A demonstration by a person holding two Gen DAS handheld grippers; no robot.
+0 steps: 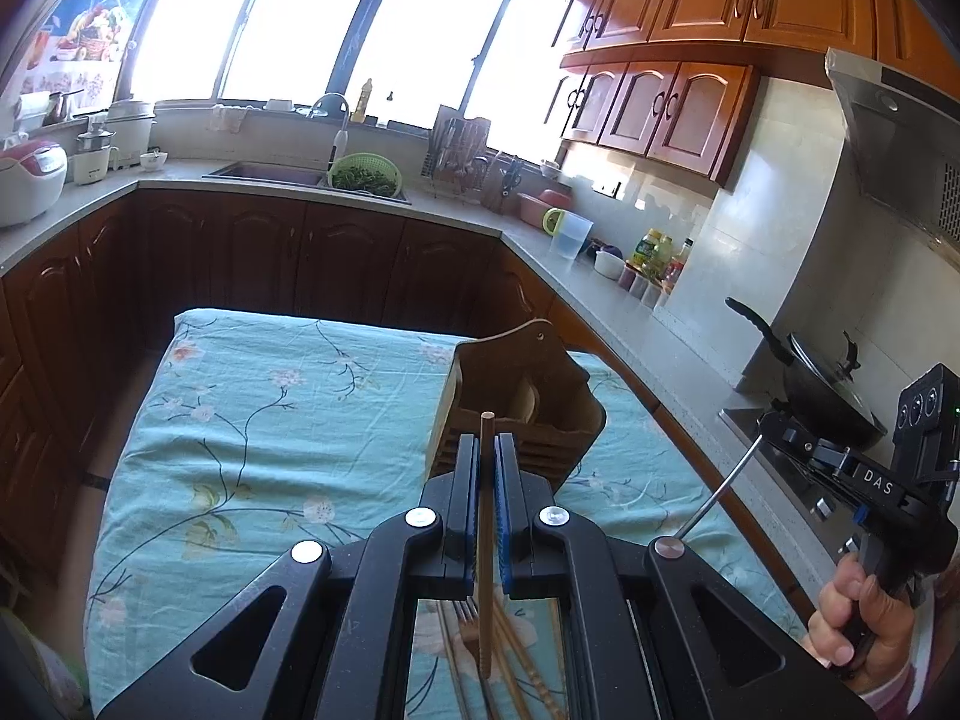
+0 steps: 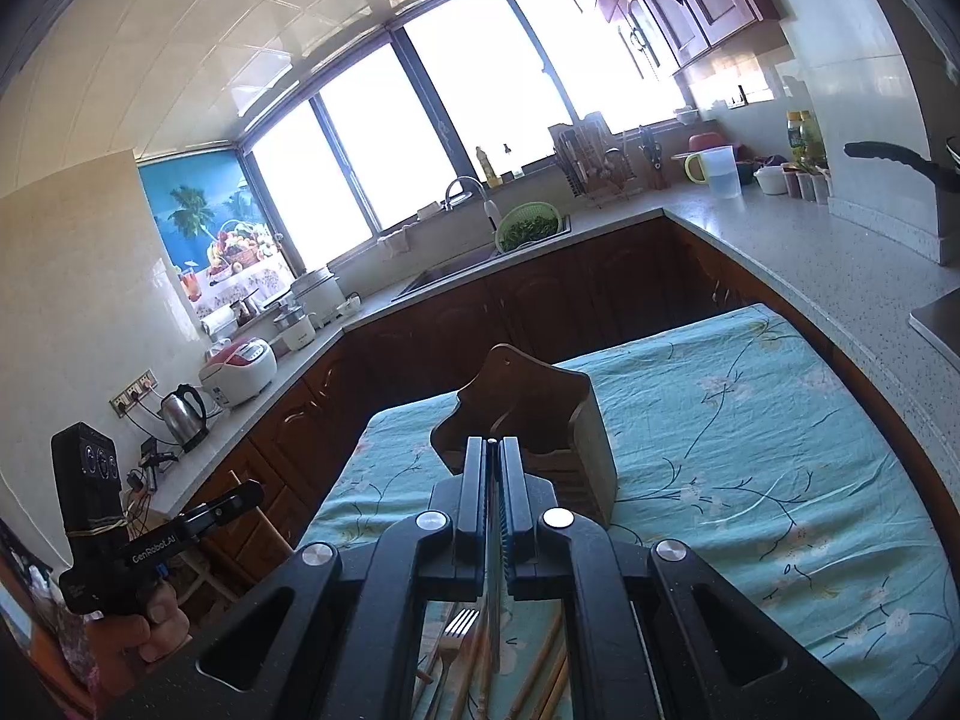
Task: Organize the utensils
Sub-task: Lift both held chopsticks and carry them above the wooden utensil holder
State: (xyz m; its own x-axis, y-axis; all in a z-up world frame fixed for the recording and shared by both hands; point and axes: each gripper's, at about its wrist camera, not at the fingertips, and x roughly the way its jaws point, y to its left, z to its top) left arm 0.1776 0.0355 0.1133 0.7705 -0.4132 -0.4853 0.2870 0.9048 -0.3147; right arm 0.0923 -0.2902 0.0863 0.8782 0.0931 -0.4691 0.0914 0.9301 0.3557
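Observation:
A wooden utensil holder stands on the floral cloth, also in the right wrist view. My left gripper is shut on a wooden chopstick, held upright just in front of the holder. My right gripper is shut on a thin metal chopstick, also just before the holder; its metal rod shows in the left wrist view. Below the grippers lie several wooden chopsticks and a fork on the cloth.
The table is covered by a teal floral cloth. A stone counter runs around it, with a pan on the stove, a sink with a green colander, bottles and a rice cooker.

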